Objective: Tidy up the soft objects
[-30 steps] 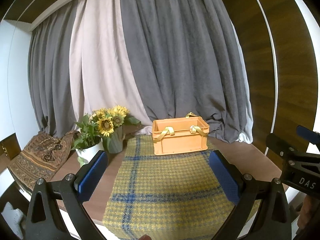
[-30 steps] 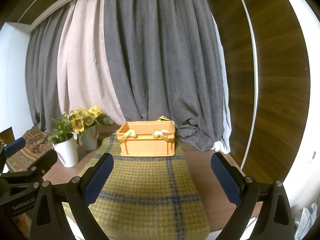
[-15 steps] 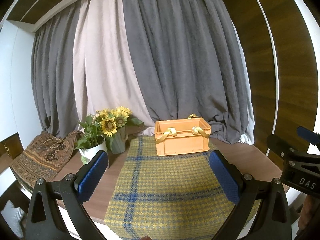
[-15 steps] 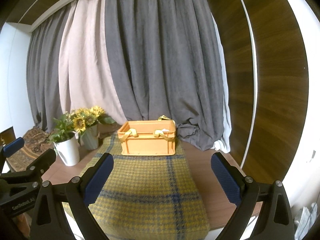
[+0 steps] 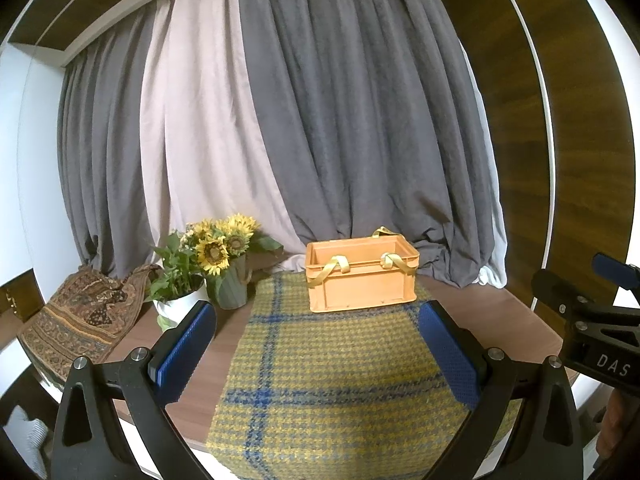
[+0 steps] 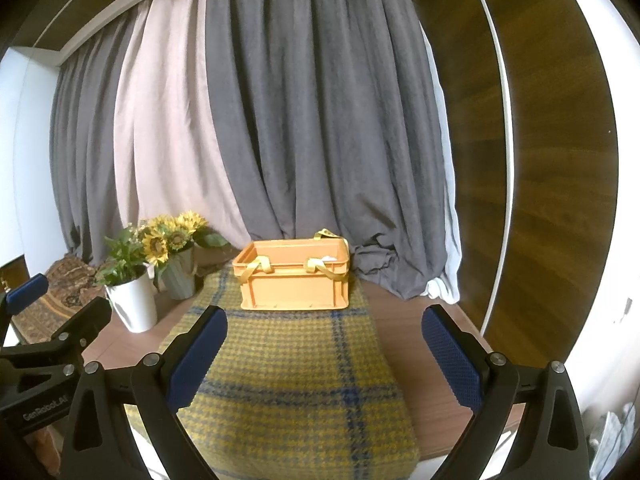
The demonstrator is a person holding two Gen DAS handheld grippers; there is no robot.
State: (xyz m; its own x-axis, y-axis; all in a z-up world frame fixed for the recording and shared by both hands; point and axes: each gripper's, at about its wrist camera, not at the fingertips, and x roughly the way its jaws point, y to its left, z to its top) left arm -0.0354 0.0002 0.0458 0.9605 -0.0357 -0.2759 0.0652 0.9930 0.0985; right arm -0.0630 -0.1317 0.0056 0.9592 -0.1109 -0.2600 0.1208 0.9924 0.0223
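An orange plastic crate [image 5: 360, 274] stands at the far end of a yellow and blue plaid cloth [image 5: 328, 368]. Yellow straps [image 5: 338, 266] hang over its front rim. The crate also shows in the right wrist view [image 6: 294, 276], on the same cloth [image 6: 288, 376]. A bit of white shows inside it; the rest of its inside is hidden. My left gripper [image 5: 318, 350] is open and empty, held above the near end of the cloth. My right gripper [image 6: 324, 354] is open and empty, beside the left one.
A white pot with a green plant [image 5: 178, 300] and a grey vase of sunflowers [image 5: 230, 280] stand left of the cloth. A brown patterned fabric [image 5: 80, 320] lies at the far left. Grey and beige curtains [image 5: 320, 120] hang behind. A wooden wall [image 6: 540, 160] is at right.
Both grippers have drifted slightly, so the crate and cloth sit a little lower and further in view. Both stay open and empty.
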